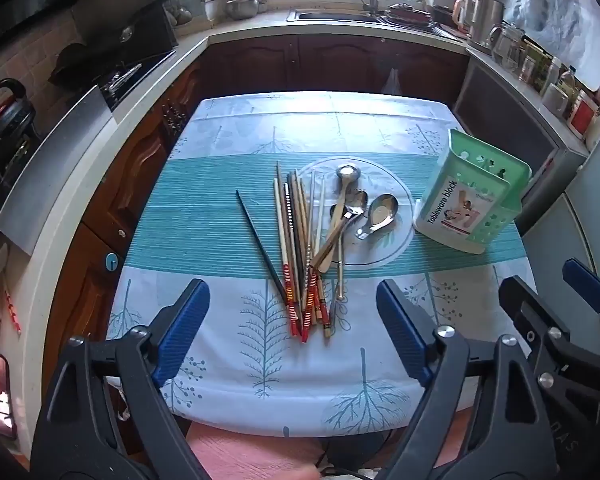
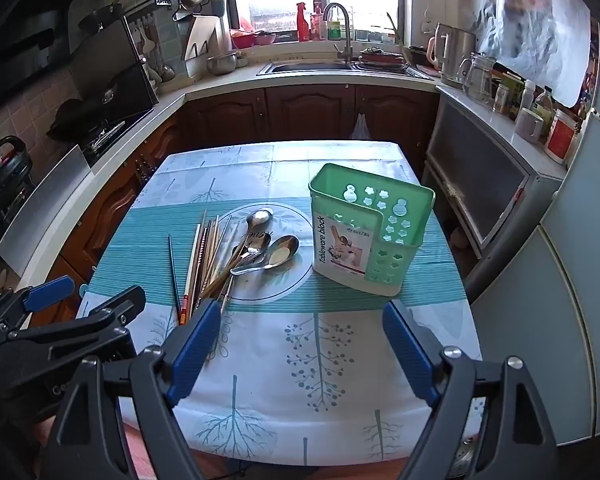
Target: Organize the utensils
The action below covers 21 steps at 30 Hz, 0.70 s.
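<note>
Holder [image 2: 370,232], green plastic, upright right of centre on tablecloth [image 2: 300,360]; white label reads "Tableware block". Chopsticks [image 1: 296,248] and spoons [image 1: 356,216] piled mid-frame, just left of holder. Left gripper [image 1: 292,332] jaws spread wide, empty, lower frame. Right gripper [image 2: 302,344] likewise wide, empty.

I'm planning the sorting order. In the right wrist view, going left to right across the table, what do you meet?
Lone dark chopstick → chopstick bundle → spoons → green holder.
</note>
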Each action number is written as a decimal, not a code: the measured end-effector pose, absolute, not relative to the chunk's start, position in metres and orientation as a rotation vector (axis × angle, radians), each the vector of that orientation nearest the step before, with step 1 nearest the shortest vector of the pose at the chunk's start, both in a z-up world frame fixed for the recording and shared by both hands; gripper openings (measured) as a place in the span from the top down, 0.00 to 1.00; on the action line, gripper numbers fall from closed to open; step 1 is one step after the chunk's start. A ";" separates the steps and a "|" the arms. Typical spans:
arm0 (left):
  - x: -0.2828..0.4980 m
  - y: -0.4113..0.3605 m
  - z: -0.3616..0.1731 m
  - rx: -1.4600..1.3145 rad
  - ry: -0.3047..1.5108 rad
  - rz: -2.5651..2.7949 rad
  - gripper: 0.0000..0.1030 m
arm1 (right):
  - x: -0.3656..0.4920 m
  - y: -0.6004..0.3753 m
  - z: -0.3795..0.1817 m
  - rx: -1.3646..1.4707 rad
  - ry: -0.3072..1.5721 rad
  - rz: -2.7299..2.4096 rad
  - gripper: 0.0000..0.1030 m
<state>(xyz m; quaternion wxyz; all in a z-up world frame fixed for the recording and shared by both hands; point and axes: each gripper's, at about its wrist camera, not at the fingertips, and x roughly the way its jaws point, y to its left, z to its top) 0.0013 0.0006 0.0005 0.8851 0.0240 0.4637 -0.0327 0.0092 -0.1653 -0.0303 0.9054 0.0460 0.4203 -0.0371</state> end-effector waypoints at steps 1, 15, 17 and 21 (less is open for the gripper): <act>0.001 0.002 0.000 0.047 0.965 -0.078 0.25 | 0.009 -0.165 -0.030 0.095 0.866 -0.077 0.18; -0.014 -0.002 0.007 0.055 0.941 -0.077 0.36 | 0.003 -0.164 -0.025 0.089 0.845 -0.066 0.18; -0.014 -0.001 0.008 0.056 0.942 -0.074 0.36 | 0.003 -0.163 -0.024 0.088 0.843 -0.063 0.18; -0.016 0.001 0.008 0.056 0.947 -0.066 0.36 | 0.000 -0.162 -0.026 0.093 0.833 -0.053 0.18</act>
